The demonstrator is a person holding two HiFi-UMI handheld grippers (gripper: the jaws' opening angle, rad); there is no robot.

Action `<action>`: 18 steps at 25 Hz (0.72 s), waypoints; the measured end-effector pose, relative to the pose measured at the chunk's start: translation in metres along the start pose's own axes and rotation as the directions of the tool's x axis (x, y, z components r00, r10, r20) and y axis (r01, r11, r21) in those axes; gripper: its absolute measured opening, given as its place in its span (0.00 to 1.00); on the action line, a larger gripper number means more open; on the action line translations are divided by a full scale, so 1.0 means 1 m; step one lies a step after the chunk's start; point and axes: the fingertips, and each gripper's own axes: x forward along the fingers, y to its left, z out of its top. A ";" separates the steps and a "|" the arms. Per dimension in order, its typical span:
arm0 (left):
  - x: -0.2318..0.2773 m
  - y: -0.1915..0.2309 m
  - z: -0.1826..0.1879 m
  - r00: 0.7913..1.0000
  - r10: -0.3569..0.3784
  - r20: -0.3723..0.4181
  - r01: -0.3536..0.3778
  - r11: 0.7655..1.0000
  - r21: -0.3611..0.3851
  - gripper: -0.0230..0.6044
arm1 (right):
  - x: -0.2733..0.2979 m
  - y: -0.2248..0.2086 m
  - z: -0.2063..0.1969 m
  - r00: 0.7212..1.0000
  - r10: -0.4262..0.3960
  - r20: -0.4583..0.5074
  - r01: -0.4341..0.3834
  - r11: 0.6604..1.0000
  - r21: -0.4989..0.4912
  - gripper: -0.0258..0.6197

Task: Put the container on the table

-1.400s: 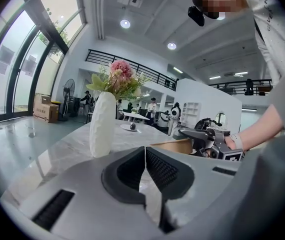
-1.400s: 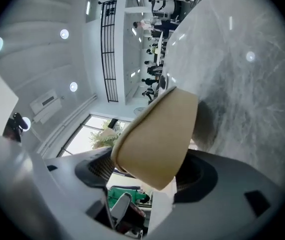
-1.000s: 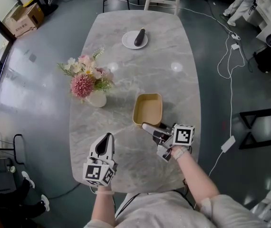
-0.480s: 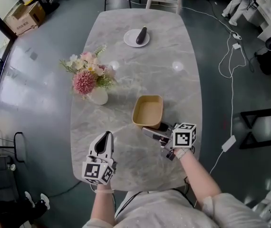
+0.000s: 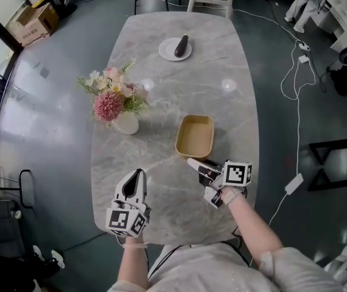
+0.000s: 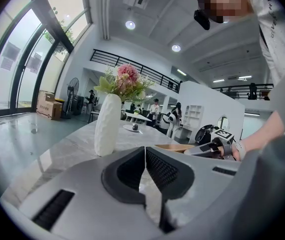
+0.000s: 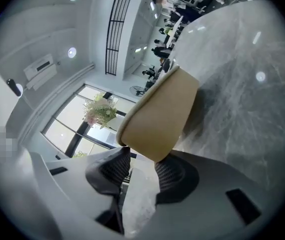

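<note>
Right gripper (image 5: 192,162) just closed onto the container (image 5: 195,135) (it slid right); left gripper (image 5: 138,174) pinched shut

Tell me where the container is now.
In the head view the container sits on the table, right of the flower vase, its near rim between the jaws of the right gripper, which have just been closing.

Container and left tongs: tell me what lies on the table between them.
Nothing. In the head view, only bare marble table separates the left tongs from the container.
</note>
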 end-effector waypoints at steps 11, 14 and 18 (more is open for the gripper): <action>0.000 -0.002 -0.002 1.000 -0.002 -0.006 0.002 1.000 -0.005 0.05 | -0.010 -0.038 -0.012 0.988 -0.144 0.049 0.128 0.963 0.235 0.28; 0.001 -0.001 -0.002 1.000 0.001 -0.007 -0.001 1.000 -0.005 0.05 | -0.009 -0.041 -0.015 0.987 -0.152 0.047 0.133 0.952 0.276 0.28; -0.001 0.000 -0.002 1.000 0.006 -0.005 -0.006 1.000 -0.007 0.05 | -0.009 -0.041 -0.019 0.988 -0.153 0.036 0.135 0.942 0.308 0.28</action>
